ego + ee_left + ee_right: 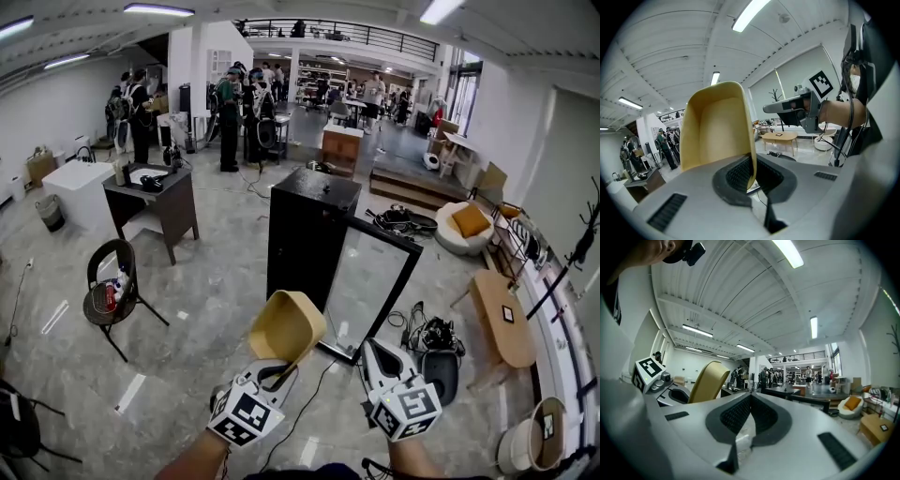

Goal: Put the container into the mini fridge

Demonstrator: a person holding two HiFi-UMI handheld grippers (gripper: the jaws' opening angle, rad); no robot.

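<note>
Head view: the mini fridge (309, 225) stands open, its door (370, 281) swung out toward my right gripper (373, 352). The container (286, 326) hangs just before the fridge. Left gripper view: my left gripper (752, 176) clamps the container's wall. Right gripper view: jaws together, empty.

- Container (286, 326): plain mustard yellow, inside and out.
- Mini fridge (305, 234): black all over.
- Left gripper (278, 373) and right gripper (371, 347): pale grey, with black-and-white square markers on their cubes.
- Far right, cushion (470, 220): orange.
</note>
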